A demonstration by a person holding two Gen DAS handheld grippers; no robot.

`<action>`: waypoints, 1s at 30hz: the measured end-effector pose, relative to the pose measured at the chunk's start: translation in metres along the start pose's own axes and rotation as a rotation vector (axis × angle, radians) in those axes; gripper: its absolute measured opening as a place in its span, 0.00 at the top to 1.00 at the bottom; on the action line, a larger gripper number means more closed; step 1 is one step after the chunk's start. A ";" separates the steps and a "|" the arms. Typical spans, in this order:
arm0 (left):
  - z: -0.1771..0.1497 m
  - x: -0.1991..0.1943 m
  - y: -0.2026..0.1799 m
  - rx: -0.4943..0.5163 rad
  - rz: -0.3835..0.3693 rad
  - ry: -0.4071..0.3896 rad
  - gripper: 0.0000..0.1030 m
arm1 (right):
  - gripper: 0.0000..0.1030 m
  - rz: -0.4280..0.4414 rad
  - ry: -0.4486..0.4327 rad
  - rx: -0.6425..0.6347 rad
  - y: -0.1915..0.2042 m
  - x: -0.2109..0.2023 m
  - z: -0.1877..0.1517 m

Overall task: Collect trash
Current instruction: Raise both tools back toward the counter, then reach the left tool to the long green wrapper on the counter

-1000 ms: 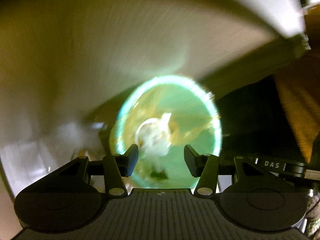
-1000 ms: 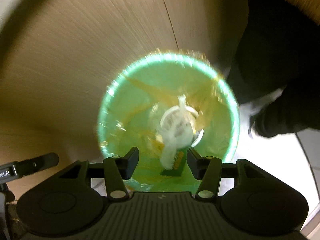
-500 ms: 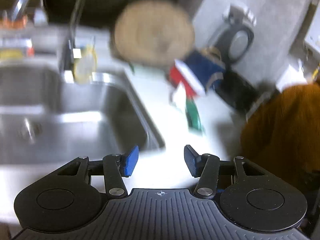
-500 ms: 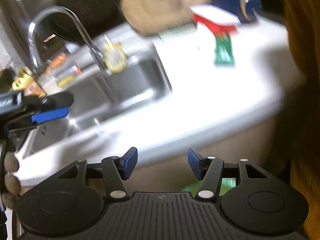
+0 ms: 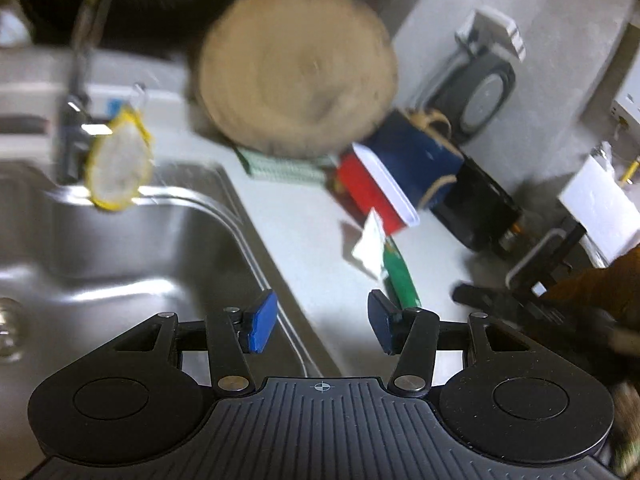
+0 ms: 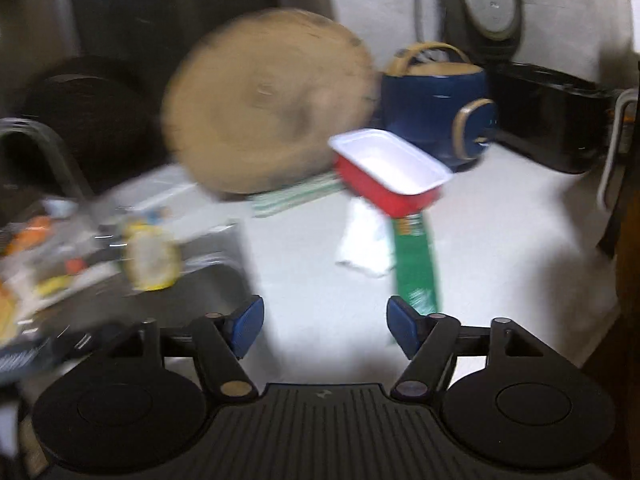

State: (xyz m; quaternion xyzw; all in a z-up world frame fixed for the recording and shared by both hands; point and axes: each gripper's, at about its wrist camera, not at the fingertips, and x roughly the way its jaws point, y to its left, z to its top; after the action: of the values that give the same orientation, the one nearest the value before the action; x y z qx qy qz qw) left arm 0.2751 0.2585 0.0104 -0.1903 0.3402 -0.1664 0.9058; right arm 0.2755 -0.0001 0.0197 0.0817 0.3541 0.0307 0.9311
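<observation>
Both views blurred w/ motion. Left tongs (image 5: 320, 326): jaws wide apart, nothing between the blue pads, nothing held. They hang over the worktop (image 5: 304, 232) edge beside the steel sink (image 5: 120, 264), which fills the left of that view. Right tongs (image 6: 324, 326): jaws opening, gap empty, only bare worktop (image 6: 304, 240) seen thru it.

Trash lies just beyond the tongs, on the worktop: a green wrapper (image 6: 416, 264) flat, long side running away from the camera, w/ a crumpled white paper (image 6: 366, 240) touching its left edge. In the left view the same green wrapper (image 5: 400, 276) sits just past the right pad, white paper (image 5: 370, 242) at its far end.

Farther: red tray w/ white inside (image 6: 390, 174), tilted, near end over the far tip of the trash. Left of it, a faucet (image 5: 78, 76) w/ a yellow-rimmed scrubber (image 5: 118, 166) hanging on it. Behind the tray, a round wooden board (image 6: 268, 104) leaning upright, a green-striped cloth (image 6: 296, 196) at its foot. Right of the board a navy pot w/ tan handles (image 6: 436, 104), then a black box-like appliance (image 6: 556, 116). At the back, grey wall.
</observation>
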 end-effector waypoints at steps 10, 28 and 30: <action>0.012 0.070 0.042 -0.097 -0.076 0.128 0.46 | 0.32 -0.042 0.117 0.080 0.006 0.035 -0.014; 0.026 0.124 0.012 -0.033 -0.241 0.239 0.46 | 0.44 -0.229 0.184 0.056 -0.031 0.132 -0.006; 0.031 0.133 0.011 -0.038 -0.244 0.231 0.46 | 0.56 -0.187 0.195 0.061 -0.025 0.132 -0.009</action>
State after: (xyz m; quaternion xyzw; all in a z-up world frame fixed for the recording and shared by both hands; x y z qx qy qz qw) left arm 0.3931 0.2176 -0.0470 -0.2269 0.4195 -0.2894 0.8299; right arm 0.3679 -0.0084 -0.0774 0.0732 0.4499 -0.0591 0.8881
